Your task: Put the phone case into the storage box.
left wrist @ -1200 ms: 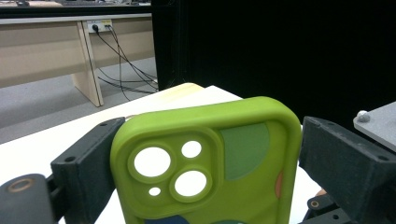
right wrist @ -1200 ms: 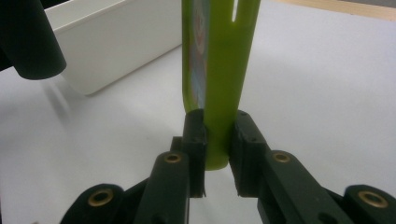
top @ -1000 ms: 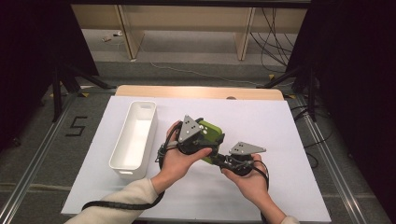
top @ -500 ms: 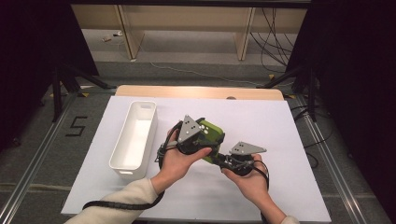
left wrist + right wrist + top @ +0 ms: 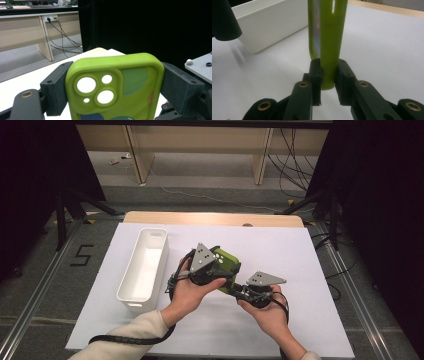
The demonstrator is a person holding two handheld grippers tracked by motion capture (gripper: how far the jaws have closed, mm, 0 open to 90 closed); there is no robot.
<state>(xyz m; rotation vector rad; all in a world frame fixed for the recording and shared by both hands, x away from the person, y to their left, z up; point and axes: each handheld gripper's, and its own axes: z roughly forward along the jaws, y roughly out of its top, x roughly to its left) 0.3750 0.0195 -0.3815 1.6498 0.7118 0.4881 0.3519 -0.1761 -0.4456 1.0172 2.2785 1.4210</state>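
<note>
A lime-green phone case with camera cut-outs is held in the air above the white table sheet, between both hands. My left gripper is shut across the case's width; in the left gripper view its pads press on the two long sides of the case. From the right, my right gripper pinches the case's thin edge. In the right gripper view its jaws clamp both faces of the case at the lower end, right gripper.
A long white bin stands left of the hands, seen up close as the bin in the right gripper view. The sheet's wooden far edge lies beyond. Dark stands and cables line the floor around.
</note>
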